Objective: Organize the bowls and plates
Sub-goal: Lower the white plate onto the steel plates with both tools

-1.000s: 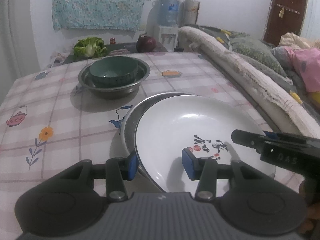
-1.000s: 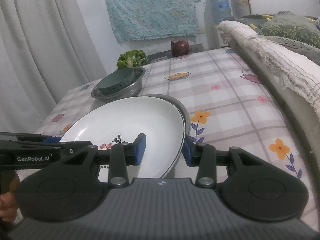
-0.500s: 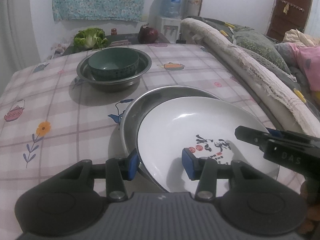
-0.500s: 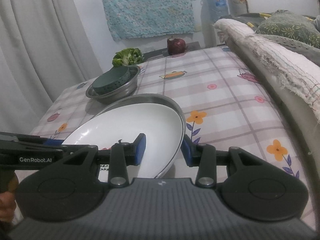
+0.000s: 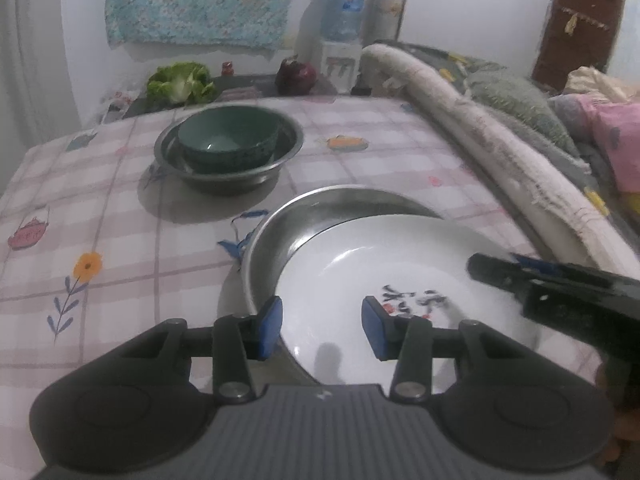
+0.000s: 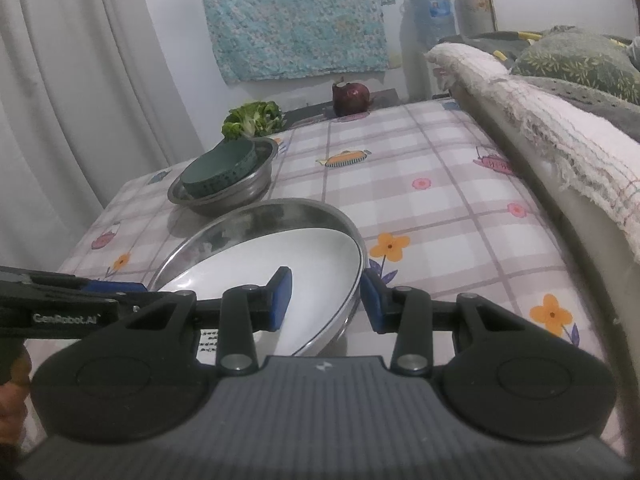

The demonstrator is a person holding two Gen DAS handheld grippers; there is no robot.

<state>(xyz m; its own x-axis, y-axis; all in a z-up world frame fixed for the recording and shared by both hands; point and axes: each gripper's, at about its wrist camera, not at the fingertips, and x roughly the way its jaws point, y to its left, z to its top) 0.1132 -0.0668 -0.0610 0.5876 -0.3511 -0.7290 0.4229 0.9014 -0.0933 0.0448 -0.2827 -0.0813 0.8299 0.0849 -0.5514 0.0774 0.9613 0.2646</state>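
The left gripper (image 5: 322, 326) straddles the near-left rim of the white plate (image 5: 384, 280), one blue pad outside the rim and one over the plate's inside; the jaws stand part-way apart, and whether the pads press on the rim I cannot tell. The right gripper (image 6: 325, 296) straddles the plate (image 6: 304, 276) at its right rim in the same way, jaws part-way apart, grip likewise unclear. The plate lies tilted inside a wide metal pan (image 5: 320, 216), covering the pan's near right part and leaving its far left inside bare. The pan sits near the near edge of the table (image 5: 120, 240), which wears a checked cloth with flower prints. Toward the far edge, left of the middle, a green bowl (image 5: 228, 140) sits inside a metal basin (image 5: 236, 178), well apart from the pan. The cloth to the left and between pan and basin is bare. A rolled blanket (image 5: 480, 140) runs along the table's right edge. Counted: one plate, one pan, one bowl, one basin. Beyond the far edge lie a leafy green (image 5: 180, 82) and a red onion (image 5: 298, 76).
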